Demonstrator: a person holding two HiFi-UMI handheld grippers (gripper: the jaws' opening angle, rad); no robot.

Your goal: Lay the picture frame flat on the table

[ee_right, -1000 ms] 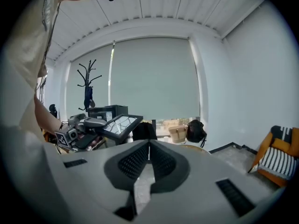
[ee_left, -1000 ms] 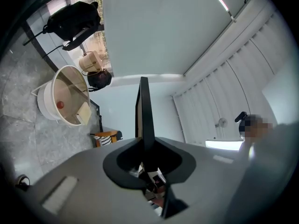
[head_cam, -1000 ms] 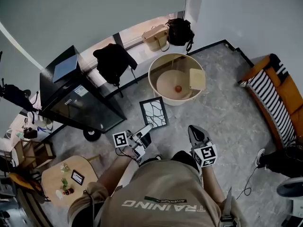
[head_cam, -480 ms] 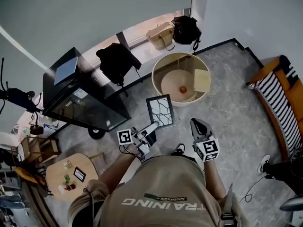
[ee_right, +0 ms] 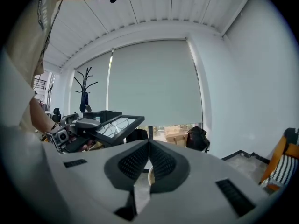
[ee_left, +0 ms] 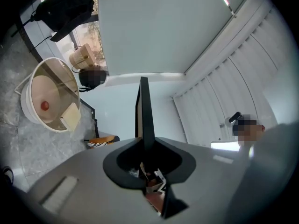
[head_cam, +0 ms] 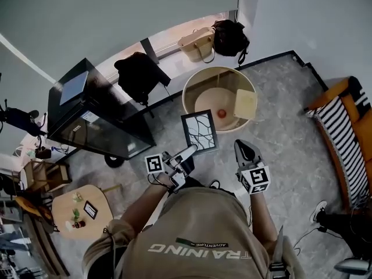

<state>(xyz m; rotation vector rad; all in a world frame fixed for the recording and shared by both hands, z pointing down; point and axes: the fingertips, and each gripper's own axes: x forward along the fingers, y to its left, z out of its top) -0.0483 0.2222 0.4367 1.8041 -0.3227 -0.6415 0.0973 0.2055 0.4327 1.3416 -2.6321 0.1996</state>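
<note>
Head view, frame position: I see the picture frame point(head_cam: 199, 131) carried in the air at frame centre, over the grey floor point(head_cam: 279, 132). It sits just below the round rimmed table point(head_cam: 189, 97) in the frame and does not touch it.
Left gripper view, grip: the jaws of the left gripper point(ee_left: 144, 146) are clenched on one edge of the frame. The frame stands edge-on between them, grasped at one narrow spot.
Right gripper view, grip: the right gripper point(ee_right: 148, 158) has its jaws pressed together with nothing between them. It hangs beside the frame and lends no support.
Risk, pivot: the frame could swing in the jaws as I tilt it flat. Cause: most of its weight lies far from the single grip.
Risk, slip: the thin edge could slide out and drop to the floor. Cause: a small bite on a smooth moulding.
Risk, rim strike: the table's raised wall could catch the frame's leading corner. Cause: too shallow an approach.
Risk, occupied surface: a red ball point(head_cam: 221, 114) and a pale card point(head_cam: 246, 104) lie inside the table. The frame could land on them and rest tilted.
Risk, wrong target: a small wooden table point(head_cam: 99, 196) sits at lower left. I cannot tell which table is meant.
Risk, early release: the frame would fall if I opened the jaws before it lay down.
</note>
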